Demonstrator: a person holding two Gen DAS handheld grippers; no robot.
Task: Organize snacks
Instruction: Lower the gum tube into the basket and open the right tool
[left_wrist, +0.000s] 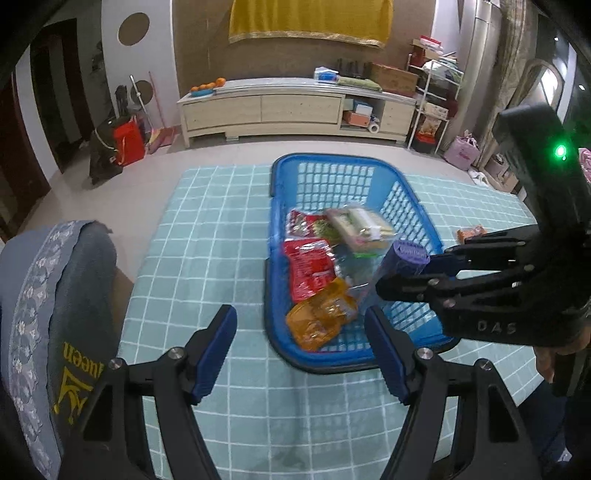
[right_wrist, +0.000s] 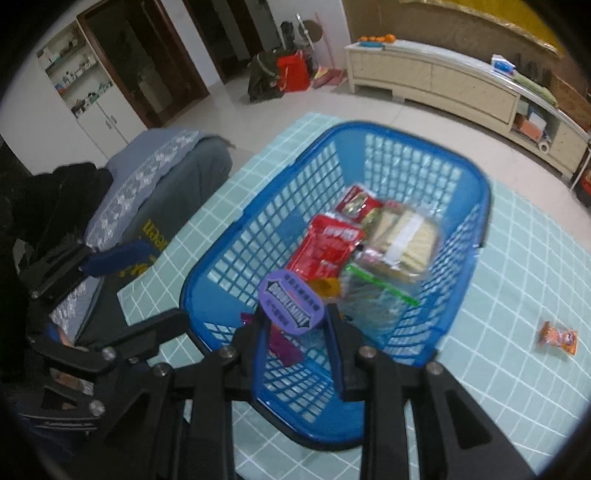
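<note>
Tablecloth (left_wrist: 221, 229), checked, perhaps teal

Your two handheld grippers: black frames, blue pads.
Left gripper (left_wrist: 301, 350): silver screws. Right gripper (right_wrist: 295, 354): "DAS" embossed, green light glowing on its housing.

Teal grid-patterned cloth surface (left_wrist: 221, 229), blue basket (left_wrist: 280, 236) resting on it, small orange packet (right_wrist: 557, 338) lying apart

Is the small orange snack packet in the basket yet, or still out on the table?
Still out. The small orange packet lies on the checked tablecloth, apart from the blue basket, which already holds several snacks.
</note>
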